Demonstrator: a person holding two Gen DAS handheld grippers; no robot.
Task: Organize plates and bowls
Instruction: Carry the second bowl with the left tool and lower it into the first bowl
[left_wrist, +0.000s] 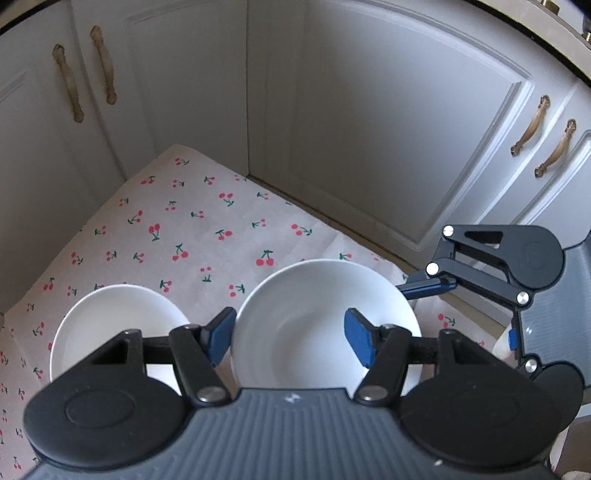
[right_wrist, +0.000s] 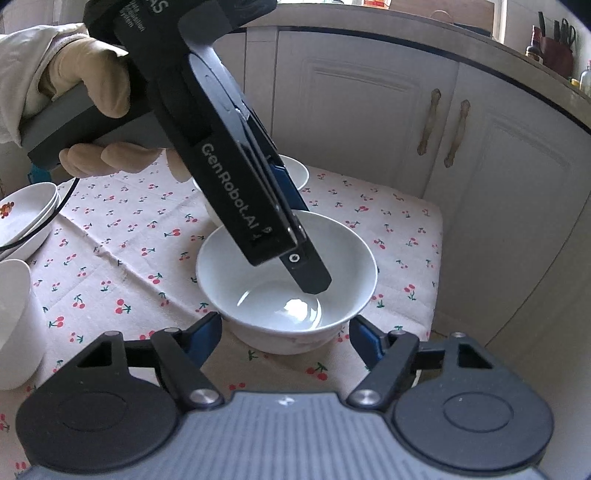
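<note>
A white bowl (left_wrist: 295, 295) (right_wrist: 229, 273) sits on the cherry-print tablecloth (left_wrist: 166, 229). My left gripper (left_wrist: 290, 336) straddles its wall, one blue pad outside the left rim and the other finger down inside; it is shut on the bowl. From the right wrist view the left gripper (right_wrist: 303, 240) slants down into the bowl, held by a gloved hand (right_wrist: 92, 74). My right gripper (right_wrist: 286, 339) is shut on the same bowl, its pads touching either side of the lower body. One of its fingers (left_wrist: 424, 287) touches the bowl's right side.
A second white bowl (left_wrist: 110, 325) (right_wrist: 295, 170) stands beside the held one. Stacked plates (right_wrist: 26, 214) with a cartoon motif and another white vessel (right_wrist: 11, 314) are at the table's left. White cabinet doors (left_wrist: 369, 129) with bronze handles close in behind the table.
</note>
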